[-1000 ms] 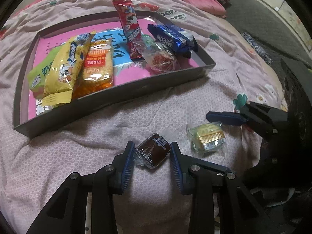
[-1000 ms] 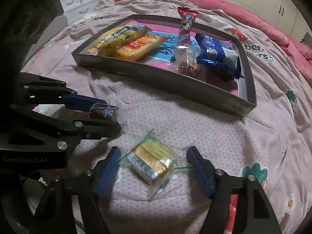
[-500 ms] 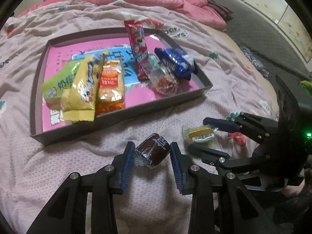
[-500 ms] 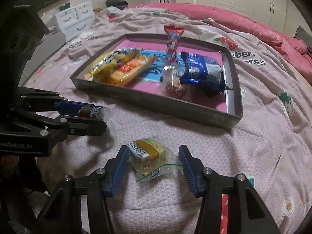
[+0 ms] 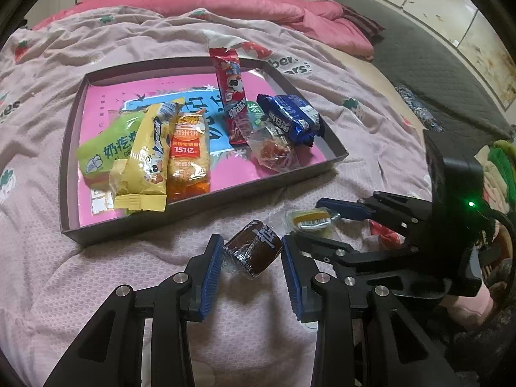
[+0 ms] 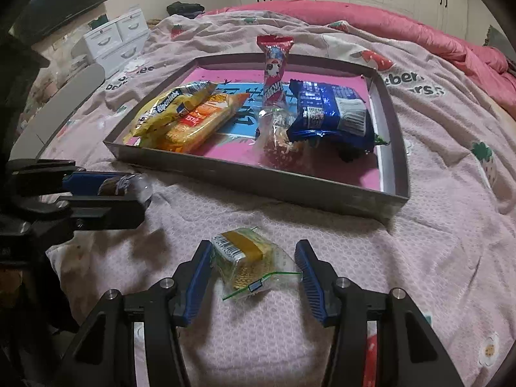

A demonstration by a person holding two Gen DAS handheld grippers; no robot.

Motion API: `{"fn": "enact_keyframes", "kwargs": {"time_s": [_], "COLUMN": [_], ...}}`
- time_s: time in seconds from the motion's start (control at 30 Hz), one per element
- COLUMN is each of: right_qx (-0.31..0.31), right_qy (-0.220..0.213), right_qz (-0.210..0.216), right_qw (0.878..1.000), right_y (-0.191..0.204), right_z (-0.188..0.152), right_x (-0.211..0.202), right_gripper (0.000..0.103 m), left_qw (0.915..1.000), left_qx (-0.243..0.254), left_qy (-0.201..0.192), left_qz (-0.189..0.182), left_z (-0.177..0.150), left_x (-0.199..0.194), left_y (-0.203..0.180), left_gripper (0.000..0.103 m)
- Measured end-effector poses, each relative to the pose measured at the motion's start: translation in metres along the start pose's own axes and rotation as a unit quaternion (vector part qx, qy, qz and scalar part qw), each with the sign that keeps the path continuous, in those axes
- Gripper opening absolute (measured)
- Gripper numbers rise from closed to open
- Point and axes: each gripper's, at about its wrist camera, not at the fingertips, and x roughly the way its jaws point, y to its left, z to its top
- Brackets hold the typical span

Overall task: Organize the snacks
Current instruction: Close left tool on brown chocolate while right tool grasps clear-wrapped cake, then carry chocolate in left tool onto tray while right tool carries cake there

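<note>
A brown foil-wrapped snack (image 5: 253, 251) sits between the blue pads of my left gripper (image 5: 251, 256), which is shut on it above the bed cover. My right gripper (image 6: 253, 264) is shut on a yellow-and-green snack in a clear wrapper (image 6: 243, 251), its pads pressing the wrapper's sides. In the left wrist view the right gripper (image 5: 317, 222) holds that yellow snack (image 5: 309, 220) just right of mine. In the right wrist view the left gripper (image 6: 129, 190) is at the left edge. Beyond both lies a grey tray (image 5: 206, 206) (image 6: 258, 183) with a pink floor and several snack packets.
The tray rests on a pink patterned bed cover (image 5: 45, 258), with a rumpled pink duvet (image 5: 225, 3) behind it. White drawers (image 6: 119, 38) stand past the bed's far left. A small red item (image 5: 383, 232) lies on the cover under the right gripper.
The right gripper's jaws closed in on the yellow snack and lifted it off the cover. The left gripper rose a little with the brown snack still in it.
</note>
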Motion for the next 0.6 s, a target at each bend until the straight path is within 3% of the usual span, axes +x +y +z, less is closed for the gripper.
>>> {"fn": "enact_keyframes", "kwargs": {"time_s": [0.27, 0.6], "right_qx": [0.012, 0.035], "right_qy": [-0.037, -0.121], "right_qz": [0.011, 0.021], "right_qw": [0.999, 0.992], "right_y": [-0.003, -0.014], "right_z": [0.002, 0.011], "right_x": [-0.021, -0.062], "right_gripper": [0.051, 0.051], "left_qw": [0.9999, 0.9988], "left_qx": [-0.006, -0.016], "left_qy": [-0.016, -0.047], "left_qz": [0.0, 0.005], "left_z": [0.004, 0.016], "left_x": [-0.007, -0.024], "left_y": [0.001, 0.009], "left_gripper": [0.038, 0.038]}}
